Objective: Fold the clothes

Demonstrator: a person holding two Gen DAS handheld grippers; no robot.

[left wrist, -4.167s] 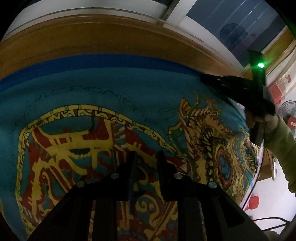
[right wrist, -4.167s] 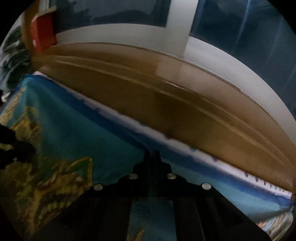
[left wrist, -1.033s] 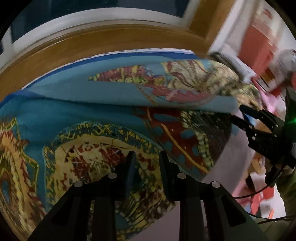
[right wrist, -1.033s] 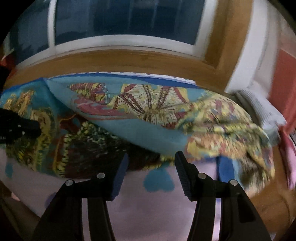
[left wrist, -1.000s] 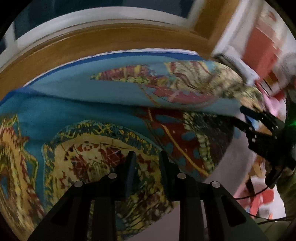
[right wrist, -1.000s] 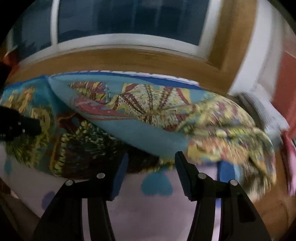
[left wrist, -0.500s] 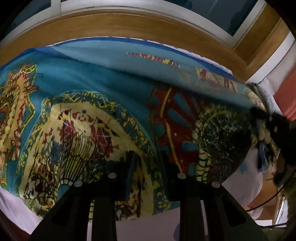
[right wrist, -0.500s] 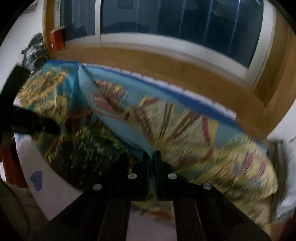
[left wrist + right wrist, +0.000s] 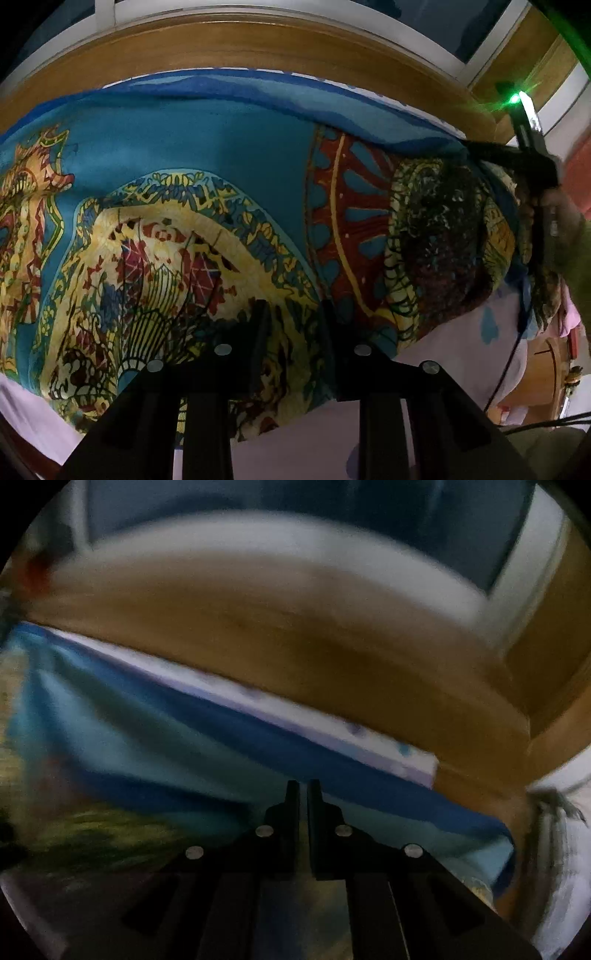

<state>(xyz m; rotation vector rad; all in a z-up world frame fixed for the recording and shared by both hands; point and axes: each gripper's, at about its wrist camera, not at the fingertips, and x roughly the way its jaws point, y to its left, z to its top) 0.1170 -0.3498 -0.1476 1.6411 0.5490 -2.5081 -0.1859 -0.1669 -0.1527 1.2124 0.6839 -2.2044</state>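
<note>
A teal cloth (image 9: pixel 207 147) printed in yellow and red lies spread over a lavender sheet (image 9: pixel 454 354). My left gripper (image 9: pixel 291 314) hovers over its near part, the fingers a narrow gap apart, and the print shows flat between them. My right gripper (image 9: pixel 476 149), held by a person's hand (image 9: pixel 554 210), is at the cloth's far right corner. In the blurred right wrist view its fingers (image 9: pixel 291 794) are almost together in my right gripper (image 9: pixel 303 788), shut on the cloth (image 9: pixel 147 746), whose blue edge band (image 9: pixel 332 764) stretches away to both sides.
A wooden ledge (image 9: pixel 258 48) and a white window frame (image 9: pixel 258 11) run along the far side of the bed. A black cable (image 9: pixel 506 373) hangs at the right. Pale fabric (image 9: pixel 565 849) lies right of the cloth. The sheet's near edge shows below the cloth.
My right gripper went from open to shut at the folded flap's edge and has carried it toward the far right corner. The flap now lies flatter. The left gripper has stayed over the near part.
</note>
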